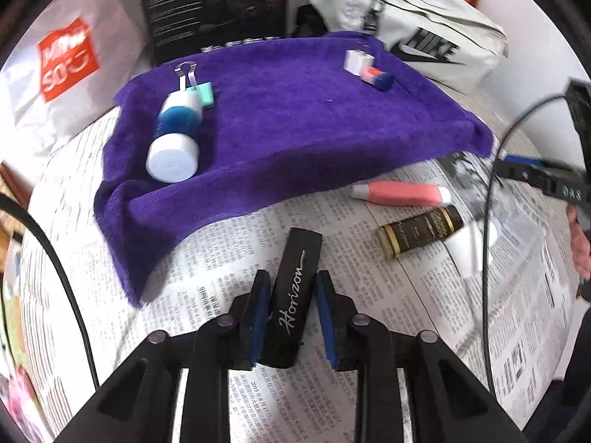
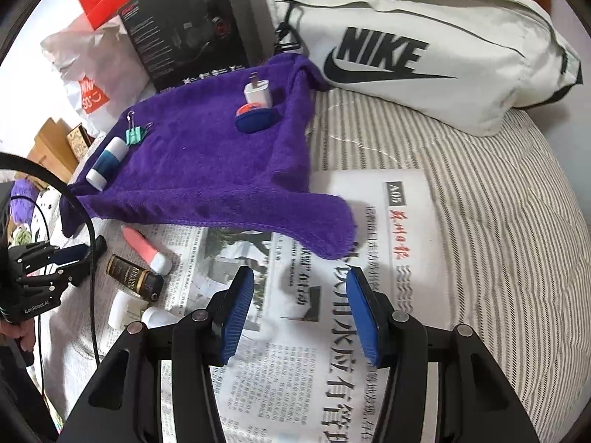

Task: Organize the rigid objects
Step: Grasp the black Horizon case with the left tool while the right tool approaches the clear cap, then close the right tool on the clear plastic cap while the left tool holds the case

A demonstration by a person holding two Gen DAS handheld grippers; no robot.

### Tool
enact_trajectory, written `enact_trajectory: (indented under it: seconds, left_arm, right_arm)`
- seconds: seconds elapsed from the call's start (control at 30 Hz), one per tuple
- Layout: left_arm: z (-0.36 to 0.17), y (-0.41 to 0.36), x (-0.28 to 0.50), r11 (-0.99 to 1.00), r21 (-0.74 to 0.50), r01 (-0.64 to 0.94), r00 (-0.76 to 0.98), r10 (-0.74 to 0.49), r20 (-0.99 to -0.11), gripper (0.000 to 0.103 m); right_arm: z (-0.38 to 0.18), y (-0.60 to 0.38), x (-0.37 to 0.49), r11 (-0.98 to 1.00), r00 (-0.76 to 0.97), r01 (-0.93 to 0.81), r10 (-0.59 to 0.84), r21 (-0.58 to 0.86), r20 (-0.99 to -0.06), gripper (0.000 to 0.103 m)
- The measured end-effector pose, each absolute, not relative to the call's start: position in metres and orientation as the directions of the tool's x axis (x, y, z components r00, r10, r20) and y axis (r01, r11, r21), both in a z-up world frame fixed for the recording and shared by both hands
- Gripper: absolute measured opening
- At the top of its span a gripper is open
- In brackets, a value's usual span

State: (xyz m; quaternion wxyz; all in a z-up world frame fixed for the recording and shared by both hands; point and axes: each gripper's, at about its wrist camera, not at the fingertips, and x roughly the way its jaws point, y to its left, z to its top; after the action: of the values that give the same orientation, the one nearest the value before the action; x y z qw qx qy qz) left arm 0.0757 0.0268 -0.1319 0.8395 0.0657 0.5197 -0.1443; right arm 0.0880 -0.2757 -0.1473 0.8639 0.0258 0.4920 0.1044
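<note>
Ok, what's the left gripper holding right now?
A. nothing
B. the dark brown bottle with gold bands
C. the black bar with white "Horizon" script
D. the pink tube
C: in the left wrist view the left gripper has its blue pads on the black bar with white "Horizon" script; the pink tube and the dark brown bottle with gold bands lie on the newspaper.
</note>
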Motion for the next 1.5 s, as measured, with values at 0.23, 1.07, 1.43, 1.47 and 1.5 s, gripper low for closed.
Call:
enact_trajectory:
  seconds: [0.23, 1.07, 1.43, 1.47, 1.5]
  left_arm:
    - [-0.133, 0.043, 0.077, 0.982, -0.077, 0.175, 0.44, -0.148, -0.886, 0.025]
    - [-0.137, 0.037, 0.074, 0.979, -0.05, 0.199, 0.459, -0.139, -0.878, 0.024]
    - [-0.137, 0.034, 0.066, 0.978, -0.03, 0.206, 0.466, -0.124, -0.876, 0.024]
    - [-0.137, 0.033, 0.065, 0.978, -0.029, 0.206, 0.467, -0.125, -0.875, 0.024]
    - [-0.137, 0.033, 0.064, 0.978, -0.029, 0.208, 0.469, -0.125, -0.874, 0.024]
  right_arm:
    - [-0.142, -0.28, 0.078, 0.976, 0.504, -0.156, 0.212, 0.153, -0.837, 0.052]
    - [-0.155, -0.207, 0.061, 0.903, 0.465, -0.423, 0.284, 0.072, -0.838, 0.03]
    - [-0.158, -0.215, 0.057, 0.913, 0.474, -0.402, 0.268, 0.065, -0.839, 0.03]
    - [-0.158, -0.216, 0.056, 0.913, 0.475, -0.402, 0.268, 0.064, -0.838, 0.03]
    - [-0.158, -0.217, 0.055, 0.913, 0.475, -0.402, 0.269, 0.065, -0.838, 0.03]
